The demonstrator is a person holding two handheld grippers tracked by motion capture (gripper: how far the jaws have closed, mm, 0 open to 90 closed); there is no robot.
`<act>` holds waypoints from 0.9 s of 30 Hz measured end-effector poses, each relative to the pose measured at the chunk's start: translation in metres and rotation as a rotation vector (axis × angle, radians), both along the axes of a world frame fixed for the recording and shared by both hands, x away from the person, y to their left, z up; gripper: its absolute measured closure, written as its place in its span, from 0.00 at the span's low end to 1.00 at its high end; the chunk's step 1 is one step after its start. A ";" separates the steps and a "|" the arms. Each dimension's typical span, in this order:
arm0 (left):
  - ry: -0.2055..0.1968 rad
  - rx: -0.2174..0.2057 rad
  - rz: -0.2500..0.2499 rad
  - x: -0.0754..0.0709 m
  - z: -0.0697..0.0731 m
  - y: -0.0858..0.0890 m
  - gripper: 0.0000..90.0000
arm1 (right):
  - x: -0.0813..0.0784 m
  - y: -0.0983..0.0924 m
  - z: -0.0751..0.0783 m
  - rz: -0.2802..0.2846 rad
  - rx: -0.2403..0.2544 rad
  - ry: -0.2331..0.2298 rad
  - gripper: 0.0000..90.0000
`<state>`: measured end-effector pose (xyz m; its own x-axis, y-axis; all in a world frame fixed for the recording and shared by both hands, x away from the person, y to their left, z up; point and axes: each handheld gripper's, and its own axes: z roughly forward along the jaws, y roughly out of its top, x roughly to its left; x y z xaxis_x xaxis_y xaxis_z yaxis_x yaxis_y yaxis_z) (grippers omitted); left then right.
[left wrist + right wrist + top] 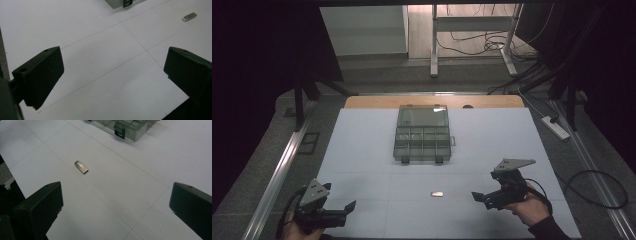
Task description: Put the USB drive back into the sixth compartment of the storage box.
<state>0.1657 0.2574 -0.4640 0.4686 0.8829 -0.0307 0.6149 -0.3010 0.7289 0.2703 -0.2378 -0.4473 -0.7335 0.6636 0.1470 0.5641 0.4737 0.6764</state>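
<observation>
White worktop (pixel 362 150), dim room. Small metal USB stick (pixel 437 193) lay flat before open compartment box (pixel 422 134). Right gripper (pixel 482 198) nearest, fingers wide open, empty; left gripper (pixel 347 207) likewise. Best approach: straddle stick's narrow sides, close gently.

Lab: dark curtains (pixel 257 75), floor cables (pixel 492 45)

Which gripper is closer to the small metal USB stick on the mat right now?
Right. The right gripper sits just to the right of the USB stick, jaws open and aimed toward it. The left gripper is farther off, low at the stick's left, also open.
</observation>
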 end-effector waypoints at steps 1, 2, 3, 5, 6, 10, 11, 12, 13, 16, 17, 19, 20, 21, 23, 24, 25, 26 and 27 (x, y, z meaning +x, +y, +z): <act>0.000 0.000 0.000 0.000 0.000 0.000 0.03 | 0.001 0.001 -0.001 -0.001 -0.001 -0.001 0.00; 0.000 0.000 0.000 0.000 0.000 0.000 0.03 | 0.002 0.004 -0.001 0.001 -0.002 0.000 0.00; 0.000 0.000 0.000 0.000 0.000 0.000 0.03 | 0.002 0.005 -0.002 0.003 -0.004 -0.004 0.00; 0.000 0.000 0.000 0.000 0.000 0.000 0.03 | 0.003 0.008 -0.002 0.008 -0.004 -0.007 0.00; 0.000 0.000 0.000 0.000 0.000 0.000 0.03 | 0.004 0.009 -0.003 0.010 -0.003 -0.006 0.00; -0.001 0.000 -0.001 0.000 0.000 0.000 0.03 | 0.006 0.013 -0.004 0.020 -0.005 -0.002 0.00; 0.000 0.002 -0.001 0.000 0.000 0.000 0.03 | 0.007 0.017 -0.005 0.030 -0.007 0.003 0.00; 0.000 0.002 -0.001 0.000 0.000 0.000 0.03 | 0.007 0.018 -0.005 0.034 -0.010 0.003 0.00; -0.001 0.003 -0.002 0.000 0.000 0.000 0.03 | 0.008 0.020 -0.005 0.037 -0.009 0.008 0.00; -0.001 0.003 -0.002 0.000 0.000 0.000 0.03 | 0.009 0.025 -0.006 0.043 -0.010 0.019 0.00; -0.001 0.003 -0.002 0.000 0.000 0.000 0.03 | 0.010 0.026 -0.006 0.044 -0.010 0.025 0.00; -0.001 0.003 -0.002 0.000 0.000 0.000 0.03 | 0.011 0.030 -0.006 0.043 -0.008 0.031 0.00; -0.001 0.003 -0.002 0.000 0.000 0.000 0.03 | 0.011 0.031 -0.006 0.045 -0.007 0.035 0.00; -0.002 0.003 -0.002 0.000 0.000 0.000 0.03 | 0.012 0.034 -0.006 0.047 -0.004 0.042 0.00; -0.002 0.003 -0.003 0.000 0.000 0.000 0.03 | 0.013 0.037 -0.006 0.051 -0.005 0.045 0.00; -0.002 0.003 -0.003 0.000 0.000 0.000 0.03 | 0.013 0.037 -0.006 0.051 -0.005 0.045 0.00; -0.003 0.004 -0.003 0.000 0.000 0.000 0.03 | 0.014 0.038 -0.007 0.056 -0.007 0.044 0.00; -0.003 0.004 -0.003 0.000 0.000 0.000 0.03 | 0.016 0.042 -0.008 0.066 -0.015 0.046 0.00; -0.003 0.004 -0.004 0.000 0.000 0.000 0.03 | 0.016 0.043 -0.008 0.068 -0.018 0.045 0.00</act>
<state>0.1656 0.2569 -0.4639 0.4719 0.8813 -0.0257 0.6117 -0.3063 0.7294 0.2867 -0.1949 -0.4554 -0.7699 0.6154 0.1690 0.5596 0.5239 0.6422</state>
